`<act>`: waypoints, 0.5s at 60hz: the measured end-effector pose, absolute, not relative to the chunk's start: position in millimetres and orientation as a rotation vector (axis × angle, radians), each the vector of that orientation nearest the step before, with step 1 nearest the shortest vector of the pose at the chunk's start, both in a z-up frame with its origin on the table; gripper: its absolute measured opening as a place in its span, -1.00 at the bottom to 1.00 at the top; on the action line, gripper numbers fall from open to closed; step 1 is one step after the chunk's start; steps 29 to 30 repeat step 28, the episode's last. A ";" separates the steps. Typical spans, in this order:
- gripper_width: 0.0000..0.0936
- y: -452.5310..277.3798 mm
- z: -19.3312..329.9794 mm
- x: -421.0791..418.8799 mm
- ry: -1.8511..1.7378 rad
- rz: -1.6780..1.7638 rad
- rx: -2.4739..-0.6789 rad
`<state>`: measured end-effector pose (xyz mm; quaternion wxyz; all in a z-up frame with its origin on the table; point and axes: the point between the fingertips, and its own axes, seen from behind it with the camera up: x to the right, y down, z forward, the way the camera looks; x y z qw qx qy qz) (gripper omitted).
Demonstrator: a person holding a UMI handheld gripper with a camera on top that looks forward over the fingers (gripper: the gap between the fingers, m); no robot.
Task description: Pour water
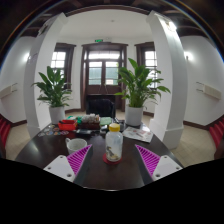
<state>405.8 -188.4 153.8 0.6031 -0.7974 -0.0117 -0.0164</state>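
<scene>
With its fingers spread open, the gripper (112, 160) should advance squarely until the bottle (114, 145) just ahead sits centred between both pads.

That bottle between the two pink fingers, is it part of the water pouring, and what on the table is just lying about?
For the job:
bottle, standing free between the open gripper's fingers
white cup, probably

Lying about:
red box
yellow-lidded jar
two potted plants

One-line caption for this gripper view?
Open jaws of the gripper approach a bottle standing on a dark table.
</scene>
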 end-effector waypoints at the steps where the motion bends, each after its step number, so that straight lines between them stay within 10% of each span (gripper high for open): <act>1: 0.79 -190.5 157.8 403.4 -0.031 -0.036 -1.843; 30: 0.79 -222.1 207.9 340.8 -0.062 0.060 -1.790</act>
